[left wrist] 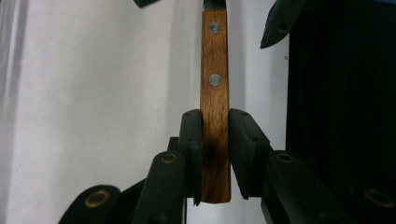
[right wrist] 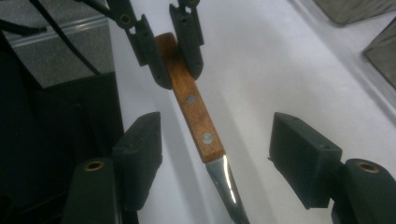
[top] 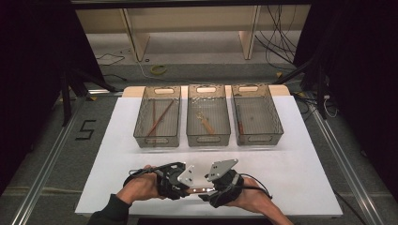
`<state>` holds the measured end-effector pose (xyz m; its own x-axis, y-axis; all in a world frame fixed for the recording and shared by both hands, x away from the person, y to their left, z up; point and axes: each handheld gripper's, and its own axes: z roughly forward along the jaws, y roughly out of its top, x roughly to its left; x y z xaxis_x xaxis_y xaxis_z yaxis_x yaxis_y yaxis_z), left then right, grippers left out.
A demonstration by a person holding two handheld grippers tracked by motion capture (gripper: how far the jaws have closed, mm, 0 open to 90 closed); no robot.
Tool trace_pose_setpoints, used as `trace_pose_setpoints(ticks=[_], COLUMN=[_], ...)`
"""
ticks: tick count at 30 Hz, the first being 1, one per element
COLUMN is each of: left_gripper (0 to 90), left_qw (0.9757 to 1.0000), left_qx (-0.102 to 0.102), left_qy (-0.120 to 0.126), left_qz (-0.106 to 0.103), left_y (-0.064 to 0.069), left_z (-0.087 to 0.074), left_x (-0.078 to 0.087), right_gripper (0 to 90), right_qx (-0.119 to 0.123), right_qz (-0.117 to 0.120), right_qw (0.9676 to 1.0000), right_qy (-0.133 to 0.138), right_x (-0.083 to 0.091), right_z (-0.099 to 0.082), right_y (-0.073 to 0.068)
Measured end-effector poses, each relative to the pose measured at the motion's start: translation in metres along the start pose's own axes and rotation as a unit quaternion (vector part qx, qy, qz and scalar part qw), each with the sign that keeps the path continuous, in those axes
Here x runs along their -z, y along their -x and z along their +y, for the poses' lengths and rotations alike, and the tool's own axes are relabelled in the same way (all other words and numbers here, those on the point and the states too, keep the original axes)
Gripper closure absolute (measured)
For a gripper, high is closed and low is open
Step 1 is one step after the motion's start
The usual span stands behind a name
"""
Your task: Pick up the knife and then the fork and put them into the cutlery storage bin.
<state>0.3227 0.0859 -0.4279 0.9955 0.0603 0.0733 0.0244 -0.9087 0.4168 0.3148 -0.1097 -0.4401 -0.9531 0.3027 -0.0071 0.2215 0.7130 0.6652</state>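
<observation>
Three bins (top: 157,123) (top: 208,121) (top: 256,120), two tongs (top: 185,186) (top: 210,191), one knife (right wrist: 196,116), two sticks (top: 157,117) in the left bin.

- knife (right wrist: 198,123): brown wood handle with visible grain, two metal rivets; glossy polished metal blade
- left gripper (left wrist: 215,154), right gripper (right wrist: 224,158): matt black plastic
- counter (top: 291,164): matt smooth white
- bins (top: 208,123): translucent grey plastic, upper centre

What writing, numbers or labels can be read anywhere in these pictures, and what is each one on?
"5": a dark blocky figure on the grey floor left of the white table.
Nothing else: the three mesh bins and the knife's wooden handle, clamped in the left hand-held gripper, carry no readable text. A tiny speck on the dark panel beside the table is too small to read.
</observation>
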Motion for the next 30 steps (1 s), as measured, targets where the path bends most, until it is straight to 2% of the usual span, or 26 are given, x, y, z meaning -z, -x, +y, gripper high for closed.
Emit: trace_pose_setpoints(ticks=[2,11,20,24,30], left_gripper=[75.0,75.0,74.9,74.9,74.3], left_qw=[1.0000,0.9998,0.9995,0.9991,0.9983], left_qx=[-0.002,-0.019,-0.030,-0.041,-0.052], left_qy=[-0.001,0.000,0.006,0.007,0.010], left_qz=[-0.001,-0.005,-0.006,-0.012,-0.025], left_y=[0.001,0.007,0.008,0.010,0.011], left_z=[0.001,0.007,0.007,0.008,0.008], left_x=[0.000,-0.001,0.002,0.001,0.000], right_gripper=[37.2,49.1,62.9,71.8,77.1], right_qx=[-0.004,0.024,0.040,0.049,0.071], right_qz=[0.007,0.020,0.033,0.035,0.048], right_qw=[0.9999,0.9988,0.9975,0.9967,0.9945], right_qy=[-0.010,-0.038,-0.049,-0.055,-0.060], right_x=[-0.001,-0.008,-0.010,-0.011,-0.011], right_z=[0.000,-0.002,-0.004,-0.005,-0.006], right_y=[-0.002,-0.006,-0.010,-0.011,-0.015])
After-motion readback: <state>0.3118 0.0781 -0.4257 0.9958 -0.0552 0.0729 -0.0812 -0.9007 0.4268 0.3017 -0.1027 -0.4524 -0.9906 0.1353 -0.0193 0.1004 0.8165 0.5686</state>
